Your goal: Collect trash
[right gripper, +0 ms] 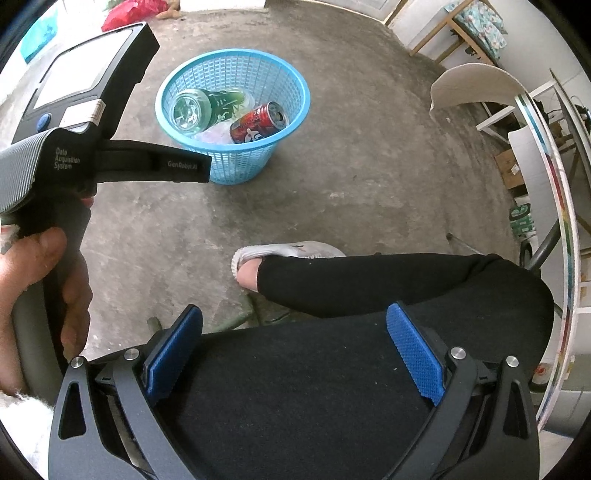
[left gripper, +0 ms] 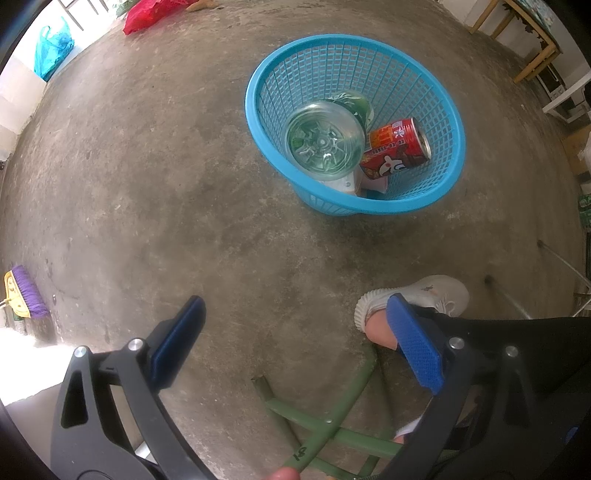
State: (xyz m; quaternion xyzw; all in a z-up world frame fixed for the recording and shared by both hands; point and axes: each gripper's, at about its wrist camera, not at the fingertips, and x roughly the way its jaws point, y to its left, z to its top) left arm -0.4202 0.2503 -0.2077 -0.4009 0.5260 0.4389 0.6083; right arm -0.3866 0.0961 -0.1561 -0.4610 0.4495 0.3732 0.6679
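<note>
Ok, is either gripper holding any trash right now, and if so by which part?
Nothing is held. The left gripper and right gripper both have their fingers spread wide with nothing between them; the trash lies in the blue basket.

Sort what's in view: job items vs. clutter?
Job:
- basket
- green bottle, in the basket
- red can, in the basket
- left tongs and right tongs, both open and empty

Clutter:
- red bag
- blue bag
- broom
- green stool frame
- wooden table

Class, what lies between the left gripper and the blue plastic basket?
Only bare concrete floor between left gripper and blue plastic basket, per the left wrist view.
</note>
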